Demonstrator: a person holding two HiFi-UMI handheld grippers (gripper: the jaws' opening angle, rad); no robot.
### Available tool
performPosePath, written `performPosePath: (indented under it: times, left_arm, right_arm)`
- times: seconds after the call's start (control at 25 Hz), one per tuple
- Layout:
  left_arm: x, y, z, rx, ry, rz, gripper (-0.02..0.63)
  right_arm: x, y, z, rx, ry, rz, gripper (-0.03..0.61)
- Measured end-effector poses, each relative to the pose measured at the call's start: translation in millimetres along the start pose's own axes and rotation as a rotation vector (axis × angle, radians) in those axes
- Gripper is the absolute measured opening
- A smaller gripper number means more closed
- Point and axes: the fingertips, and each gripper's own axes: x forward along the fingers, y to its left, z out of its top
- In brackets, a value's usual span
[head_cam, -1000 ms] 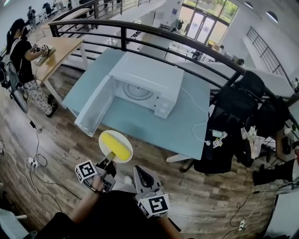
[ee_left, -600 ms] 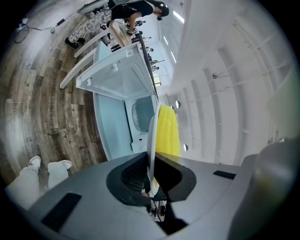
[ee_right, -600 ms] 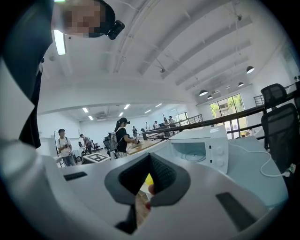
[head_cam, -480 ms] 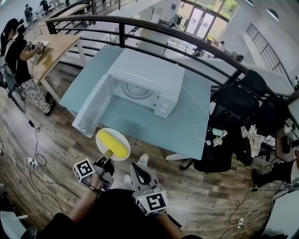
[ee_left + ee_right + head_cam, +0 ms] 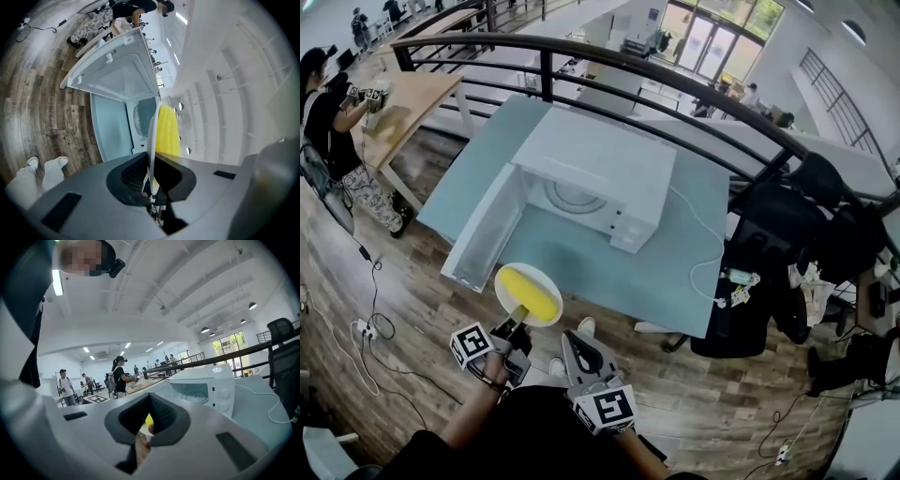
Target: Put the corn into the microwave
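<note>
The left gripper (image 5: pixel 517 330) is pinching the near rim of a white plate (image 5: pixel 502 281), its jaws drawn in to a narrow gap with the plate's edge clamped between the pads. The corn (image 5: pixel 532 291) is lying on that plate just ahead of the jaw tips. Gripping the rim rather than the cob is probably sparing the food from being squeezed, and the plate is staying roughly level, so the corn is not rolling off.

Further ahead of this gripper, the microwave (image 5: pixel 609 173) is standing on the table (image 5: pixel 675 262) with its door (image 5: pixel 483 234) swung wide open towards the gripper. The cavity is therefore facing the plate, ready for a straight push in.

The right gripper (image 5: pixel 577 349) is hanging just beside the left one with its jaws drawn together on nothing. It is likely being kept free for the door afterwards. The plate is showing past its tips, well short of the cavity.
</note>
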Motion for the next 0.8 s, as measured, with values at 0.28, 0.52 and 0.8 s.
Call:
performPosePath:
  times: [0.28, 0.52, 0.8]
  left_arm:
    - [35, -4, 11, -0.003, 0.005, 0.016, 0.029]
    - [68, -4, 26, -0.024, -0.003, 0.025, 0.029]
    - [104, -7, 36, -0.035, -0.019, 0.058, 0.029]
  right_arm:
    - [26, -36, 9, 0.015, -0.002, -0.015, 0.008]
    - [51, -61, 13, 0.024, 0.007, -0.009, 0.008]
    - [79, -97, 25, 0.023, 0.015, 0.014, 0.008]
